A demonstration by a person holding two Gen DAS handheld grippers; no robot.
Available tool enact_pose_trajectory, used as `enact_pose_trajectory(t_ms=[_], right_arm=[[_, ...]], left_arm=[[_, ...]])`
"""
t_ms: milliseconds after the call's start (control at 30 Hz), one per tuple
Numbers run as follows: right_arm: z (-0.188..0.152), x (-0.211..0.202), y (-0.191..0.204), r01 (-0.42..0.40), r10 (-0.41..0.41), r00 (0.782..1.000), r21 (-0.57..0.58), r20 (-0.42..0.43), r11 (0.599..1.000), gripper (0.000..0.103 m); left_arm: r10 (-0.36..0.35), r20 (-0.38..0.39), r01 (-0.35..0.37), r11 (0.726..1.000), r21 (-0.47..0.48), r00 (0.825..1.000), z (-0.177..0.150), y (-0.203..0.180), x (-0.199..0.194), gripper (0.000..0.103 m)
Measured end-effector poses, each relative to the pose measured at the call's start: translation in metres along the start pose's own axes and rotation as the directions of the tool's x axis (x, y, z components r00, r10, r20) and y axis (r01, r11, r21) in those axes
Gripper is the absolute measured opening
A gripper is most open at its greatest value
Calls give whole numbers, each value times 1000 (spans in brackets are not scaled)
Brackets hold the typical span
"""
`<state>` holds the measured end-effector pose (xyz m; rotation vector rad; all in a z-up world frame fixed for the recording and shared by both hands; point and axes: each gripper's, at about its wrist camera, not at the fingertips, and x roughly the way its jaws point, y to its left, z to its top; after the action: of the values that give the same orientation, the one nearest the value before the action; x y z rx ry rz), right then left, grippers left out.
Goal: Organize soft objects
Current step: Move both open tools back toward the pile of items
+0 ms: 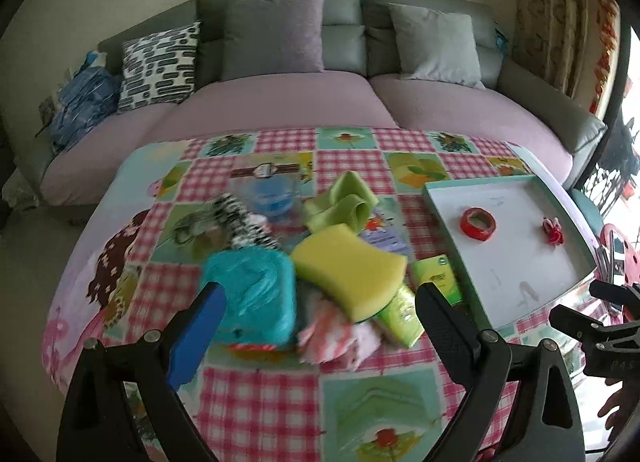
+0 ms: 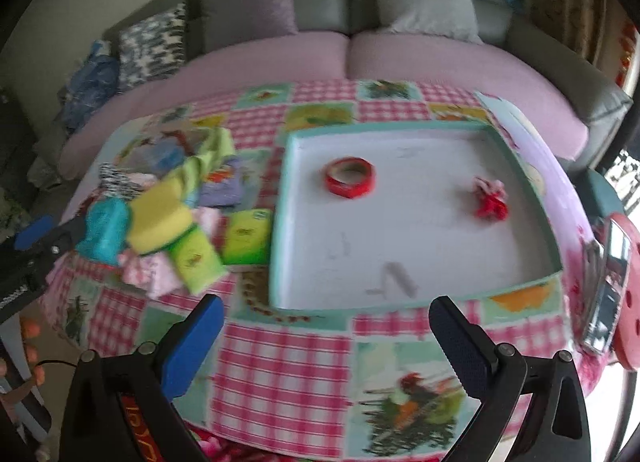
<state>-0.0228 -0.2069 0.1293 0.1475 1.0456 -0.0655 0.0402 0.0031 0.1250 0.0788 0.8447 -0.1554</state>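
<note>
A pile of soft things lies on the patchwork table: a yellow sponge (image 1: pixel 348 266), a teal plastic bag (image 1: pixel 252 298), a green cloth (image 1: pixel 340 204), a pink checked cloth (image 1: pixel 336 338) and a zebra-striped fabric (image 1: pixel 240 222). My left gripper (image 1: pixel 320 310) is open just above the pile's near edge, its jaws on either side of the bag and sponge. My right gripper (image 2: pixel 326 326) is open and empty over the table in front of the white tray (image 2: pixel 400 262). The tray holds a red tape roll (image 2: pixel 351 177) and a red scrunchie (image 2: pixel 490 198).
Green tissue packs (image 1: pixel 438 276) lie between the pile and the tray. A clear container with a blue lid (image 1: pixel 272 194) stands behind the pile. A pink sofa (image 1: pixel 280 102) with cushions runs behind the table. A phone on a red stool (image 2: pixel 608 282) is at the right.
</note>
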Motion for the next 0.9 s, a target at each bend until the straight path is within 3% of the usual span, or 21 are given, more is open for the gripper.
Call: enact_pose_trajectory(t_ms=[267, 467, 900], right_arm=[[-1, -5, 41, -36, 40, 997, -67, 63, 997, 103], [-2, 3, 68, -51, 57, 997, -131, 45, 990, 103], [4, 15, 106, -141, 149, 988, -221, 24, 965, 103]], left_arm=[[25, -9, -25, 995, -93, 1000, -15, 46, -8, 96], [34, -28, -37, 990, -137, 999, -25, 69, -7, 96], [-30, -109, 7, 979, -202, 994, -27, 89, 7, 96]])
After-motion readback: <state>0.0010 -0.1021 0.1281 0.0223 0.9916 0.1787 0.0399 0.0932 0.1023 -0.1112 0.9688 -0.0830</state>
